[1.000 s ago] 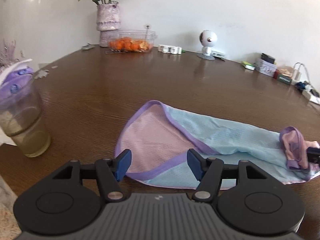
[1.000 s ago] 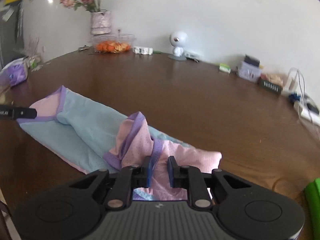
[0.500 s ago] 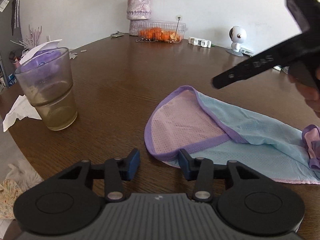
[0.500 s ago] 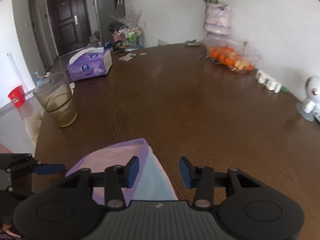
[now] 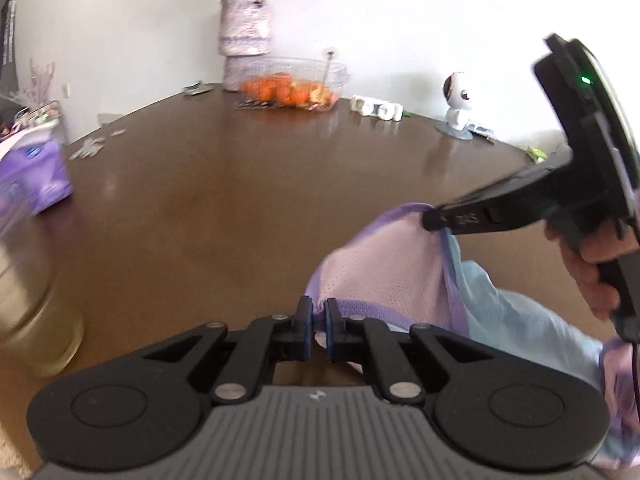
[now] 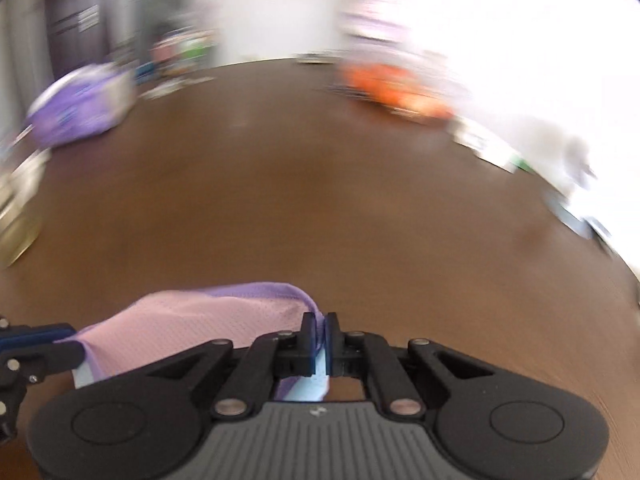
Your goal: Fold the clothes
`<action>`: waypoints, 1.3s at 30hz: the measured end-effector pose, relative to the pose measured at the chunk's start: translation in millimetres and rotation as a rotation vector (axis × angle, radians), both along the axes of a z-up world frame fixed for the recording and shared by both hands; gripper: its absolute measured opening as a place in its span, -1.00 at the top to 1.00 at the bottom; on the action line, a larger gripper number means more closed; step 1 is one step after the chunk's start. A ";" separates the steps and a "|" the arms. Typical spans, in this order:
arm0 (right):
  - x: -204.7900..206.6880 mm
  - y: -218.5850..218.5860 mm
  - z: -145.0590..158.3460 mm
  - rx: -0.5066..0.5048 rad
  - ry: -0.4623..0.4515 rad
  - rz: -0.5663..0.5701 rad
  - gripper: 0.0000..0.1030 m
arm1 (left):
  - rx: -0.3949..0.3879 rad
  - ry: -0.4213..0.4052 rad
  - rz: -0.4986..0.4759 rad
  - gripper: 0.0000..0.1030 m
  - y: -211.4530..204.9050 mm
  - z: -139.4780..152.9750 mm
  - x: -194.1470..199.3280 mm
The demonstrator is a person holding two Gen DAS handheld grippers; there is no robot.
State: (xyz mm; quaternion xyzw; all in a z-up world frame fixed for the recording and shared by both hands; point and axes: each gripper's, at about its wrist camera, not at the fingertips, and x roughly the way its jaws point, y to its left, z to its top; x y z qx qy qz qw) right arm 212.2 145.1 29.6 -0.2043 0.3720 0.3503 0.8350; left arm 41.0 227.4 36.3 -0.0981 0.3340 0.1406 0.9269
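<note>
A pink mesh garment (image 5: 384,268) with purple trim and a light blue side lies on the brown table (image 5: 240,208). My left gripper (image 5: 316,328) is closing its jaws, and the pads pinch the purple hem at the garment's near-left corner. My right gripper (image 5: 430,218), held in a hand, grips the same hem at its far edge and holds it a little above the table. In the blurred right wrist view the right gripper (image 6: 319,336) is closing with the purple hem of the garment (image 6: 192,324) pressed between its pads. The left gripper (image 6: 66,336) shows at the left edge.
A glass (image 5: 24,300) stands near the table's left edge, with a purple tissue box (image 5: 32,172) behind it. At the back stand a vase of flowers (image 5: 244,36), a clear box of oranges (image 5: 292,88) and a small white camera (image 5: 458,104).
Both grippers went from open to pinched on the purple hem. The right gripper left the garment's far end and came over to the hem beside the left one. The hem has lifted.
</note>
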 end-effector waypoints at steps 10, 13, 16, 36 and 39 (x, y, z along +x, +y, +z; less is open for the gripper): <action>85.8 -152.0 22.8 0.074 0.020 -0.417 0.94 | -0.004 -0.029 -0.230 0.89 -68.3 16.6 164.0; 98.9 -196.7 26.6 0.088 0.014 -0.522 0.95 | -0.007 -0.017 -0.304 0.89 -100.6 16.6 206.9; 110.2 -234.5 29.2 0.093 0.013 -0.609 0.95 | 0.007 -0.005 -0.379 0.89 -136.3 15.6 239.3; -69.0 -307.2 47.6 0.345 0.160 -0.295 0.18 | -0.121 -0.031 -0.586 -0.14 -144.4 40.5 32.9; -110.5 -308.1 30.6 0.398 0.219 -0.268 0.22 | -0.144 -0.054 -0.658 -0.15 -150.6 31.0 -18.7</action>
